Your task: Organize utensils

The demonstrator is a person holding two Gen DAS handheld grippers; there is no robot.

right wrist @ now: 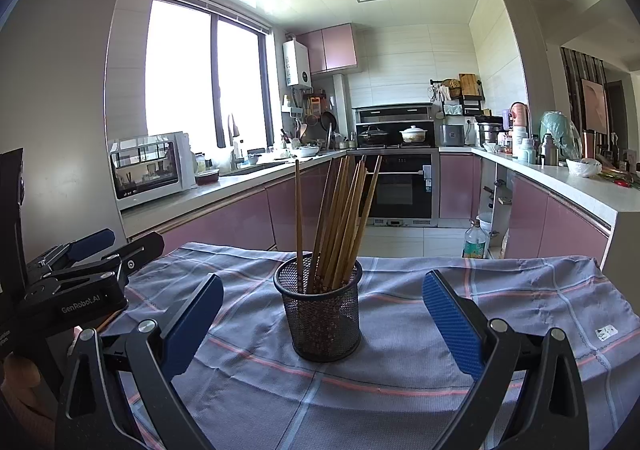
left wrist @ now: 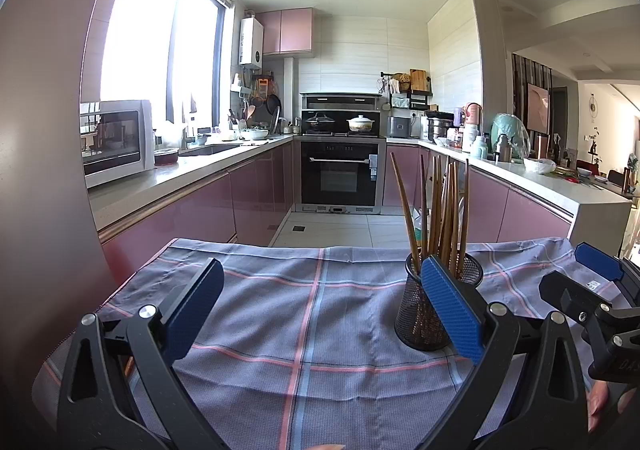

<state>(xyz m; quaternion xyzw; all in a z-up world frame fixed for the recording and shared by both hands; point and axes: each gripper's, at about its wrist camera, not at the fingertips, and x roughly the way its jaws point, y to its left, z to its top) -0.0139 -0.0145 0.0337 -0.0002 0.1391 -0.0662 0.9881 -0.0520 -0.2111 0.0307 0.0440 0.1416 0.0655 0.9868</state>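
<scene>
A black mesh holder (right wrist: 323, 314) stands upright on a blue-grey checked cloth (right wrist: 400, 390). Several wooden chopsticks (right wrist: 340, 218) stand in it, leaning right, one upright at the left. My right gripper (right wrist: 322, 314) is open and empty, its blue pads (right wrist: 452, 326) on either side of the holder, a little nearer the camera. In the left wrist view the holder (left wrist: 436, 310) sits at the right, partly behind the right pad (left wrist: 452, 310). My left gripper (left wrist: 320, 306) is open and empty over bare cloth (left wrist: 300, 310). Each gripper shows at the edge of the other's view.
The cloth covers a small table whose far edge (right wrist: 400, 256) drops to the kitchen floor. Pink cabinets and counters run along both sides, with an oven (right wrist: 396, 186) at the back. A bottle (right wrist: 474, 242) stands on the floor at the right.
</scene>
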